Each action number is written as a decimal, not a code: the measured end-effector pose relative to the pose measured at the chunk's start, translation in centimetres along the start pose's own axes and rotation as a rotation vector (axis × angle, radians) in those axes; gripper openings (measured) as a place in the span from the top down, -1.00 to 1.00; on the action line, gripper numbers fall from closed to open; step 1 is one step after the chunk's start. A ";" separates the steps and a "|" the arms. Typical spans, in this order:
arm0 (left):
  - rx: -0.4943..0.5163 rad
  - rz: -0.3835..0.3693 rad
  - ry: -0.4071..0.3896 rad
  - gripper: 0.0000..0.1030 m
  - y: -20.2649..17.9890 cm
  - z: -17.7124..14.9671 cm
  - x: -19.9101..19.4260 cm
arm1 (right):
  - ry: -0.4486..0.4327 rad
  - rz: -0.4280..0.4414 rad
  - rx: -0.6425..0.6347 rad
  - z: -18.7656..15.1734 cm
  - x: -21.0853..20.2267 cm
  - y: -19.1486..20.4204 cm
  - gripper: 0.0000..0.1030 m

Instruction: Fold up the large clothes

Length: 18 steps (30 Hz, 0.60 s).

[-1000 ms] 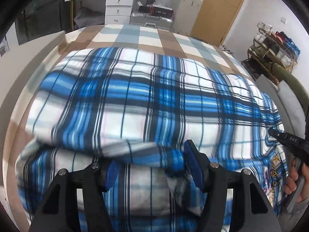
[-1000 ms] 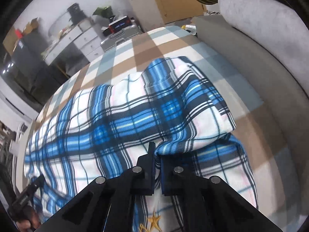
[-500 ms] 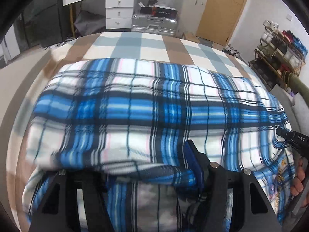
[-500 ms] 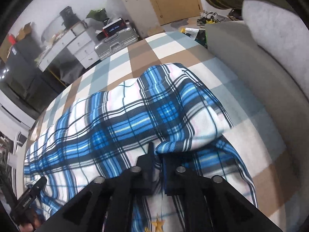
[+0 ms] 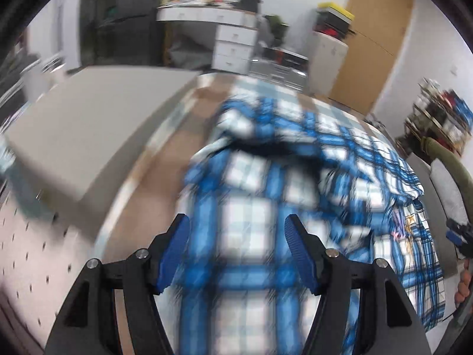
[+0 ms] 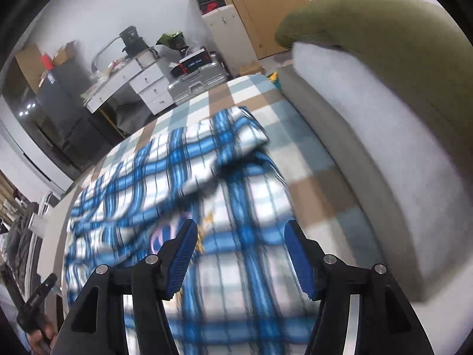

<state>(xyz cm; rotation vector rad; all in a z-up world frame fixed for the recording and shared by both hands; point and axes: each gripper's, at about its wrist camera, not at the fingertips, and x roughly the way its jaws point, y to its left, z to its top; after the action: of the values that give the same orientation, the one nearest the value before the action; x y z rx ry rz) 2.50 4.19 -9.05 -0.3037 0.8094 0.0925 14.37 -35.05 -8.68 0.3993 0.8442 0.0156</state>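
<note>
A large blue-and-white plaid garment (image 5: 295, 159) lies folded over on itself on a checked beige and grey-blue bedspread (image 6: 310, 159). It also fills the right wrist view (image 6: 177, 177), with a gold star print near its near edge. My left gripper (image 5: 238, 248) is open and empty, above the garment's near left part. My right gripper (image 6: 241, 257) is open and empty, above the garment's near right part. Both views are blurred by motion.
A grey padded ledge (image 5: 88, 124) runs along the bed's left side. A grey sofa with an olive cushion (image 6: 384, 68) flanks the right. White drawers (image 5: 233, 44), a silver case (image 6: 198, 80) and a wooden door (image 5: 375, 41) stand beyond the bed.
Both grippers have opened and let go of the garment's folded edge, then drawn back and up. The folded top layer now lies on the lower layer.
</note>
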 end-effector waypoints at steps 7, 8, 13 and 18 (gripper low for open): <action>-0.047 0.054 0.007 -0.20 2.2 -4.8 -2.4 | -0.039 0.045 -0.025 -4.0 -3.1 -1.3 -0.26; -0.036 0.049 0.016 -0.20 2.2 -5.5 -2.6 | -0.036 0.061 -0.025 -4.6 -3.5 -1.4 -0.26; -0.003 0.011 0.078 -0.20 1.6 -7.6 -2.1 | -0.058 0.123 -0.081 -6.6 -5.8 -1.2 -0.34; 0.136 0.108 0.039 0.14 -0.5 -8.6 -1.2 | -0.047 0.103 -0.131 -8.1 -5.5 -0.8 -0.35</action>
<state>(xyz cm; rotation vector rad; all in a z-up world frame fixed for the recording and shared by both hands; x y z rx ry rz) -4.18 1.16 -13.67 -0.1341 0.8662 0.1325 4.71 -34.04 -9.82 0.3182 0.7710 0.1554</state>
